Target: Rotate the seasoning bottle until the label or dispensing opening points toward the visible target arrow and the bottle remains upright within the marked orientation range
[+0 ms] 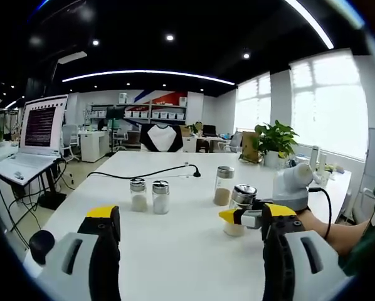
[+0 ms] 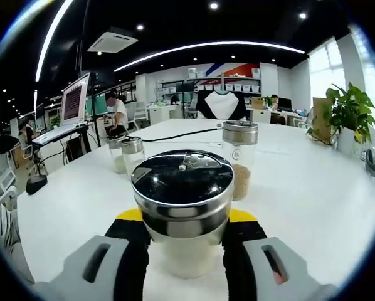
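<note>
A seasoning bottle (image 2: 184,188) with a shiny steel lid and pale contents stands upright on the white table (image 2: 300,200). My right gripper (image 2: 184,219) is shut on its body, one yellow-tipped jaw on each side. The left gripper view has this bottle (image 1: 242,199) at the right, held by the right gripper (image 1: 247,217). My left gripper (image 1: 190,216) is open above the table (image 1: 175,251), with nothing between its jaws. Further back stand a taller jar of brown seasoning (image 1: 223,185) (image 2: 239,160) and two small shakers (image 1: 149,195) (image 2: 126,153).
A black cable (image 1: 143,174) runs across the far table. An open laptop (image 1: 40,135) sits on a stand at the left. A white device (image 1: 294,185) and a potted plant (image 1: 275,141) stand at the right. A small black object (image 2: 36,183) lies near the left edge.
</note>
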Demonstrator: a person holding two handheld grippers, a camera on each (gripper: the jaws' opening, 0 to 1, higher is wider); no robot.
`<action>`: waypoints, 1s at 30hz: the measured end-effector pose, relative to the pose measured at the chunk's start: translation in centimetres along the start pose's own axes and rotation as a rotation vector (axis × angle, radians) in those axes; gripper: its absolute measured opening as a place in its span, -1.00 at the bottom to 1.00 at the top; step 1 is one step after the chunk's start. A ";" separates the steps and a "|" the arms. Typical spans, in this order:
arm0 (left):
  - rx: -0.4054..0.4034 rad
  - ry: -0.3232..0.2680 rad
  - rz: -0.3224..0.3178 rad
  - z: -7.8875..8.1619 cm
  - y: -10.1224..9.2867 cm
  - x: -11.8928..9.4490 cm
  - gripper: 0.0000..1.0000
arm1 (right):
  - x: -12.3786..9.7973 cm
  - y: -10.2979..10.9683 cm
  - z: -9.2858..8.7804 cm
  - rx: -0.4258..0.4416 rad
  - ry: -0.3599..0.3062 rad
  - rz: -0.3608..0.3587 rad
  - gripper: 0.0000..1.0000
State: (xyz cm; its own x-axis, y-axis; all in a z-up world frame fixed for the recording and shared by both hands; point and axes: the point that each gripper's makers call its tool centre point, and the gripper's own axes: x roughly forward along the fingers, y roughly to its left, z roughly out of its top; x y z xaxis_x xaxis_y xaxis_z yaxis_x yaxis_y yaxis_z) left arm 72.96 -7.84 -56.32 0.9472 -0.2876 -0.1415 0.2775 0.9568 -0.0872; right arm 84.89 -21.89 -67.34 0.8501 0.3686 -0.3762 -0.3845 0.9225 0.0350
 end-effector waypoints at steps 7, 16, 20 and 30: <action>-0.003 0.008 0.004 -0.2 0.2 0.0 0.98 | 0.0 0.1 -0.1 -0.014 0.005 0.009 -0.11; -0.010 0.010 0.005 -0.4 0.2 0.0 0.98 | -0.3 0.1 -0.3 -0.019 0.014 0.043 0.23; -0.013 0.009 0.005 -0.4 0.3 0.0 0.98 | -0.4 0.2 -0.2 -0.039 0.017 0.083 0.32; -0.021 0.007 0.006 -0.5 0.3 -0.1 0.98 | -1.1 0.0 0.0 -0.098 0.034 0.210 0.47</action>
State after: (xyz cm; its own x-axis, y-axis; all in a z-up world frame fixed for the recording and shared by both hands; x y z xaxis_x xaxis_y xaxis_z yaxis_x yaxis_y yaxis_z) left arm 72.84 -7.58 -56.79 0.9477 -0.2825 -0.1485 0.2686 0.9573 -0.1071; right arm 83.93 -22.30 -66.91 0.7359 0.5453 -0.4014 -0.5860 0.8099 0.0259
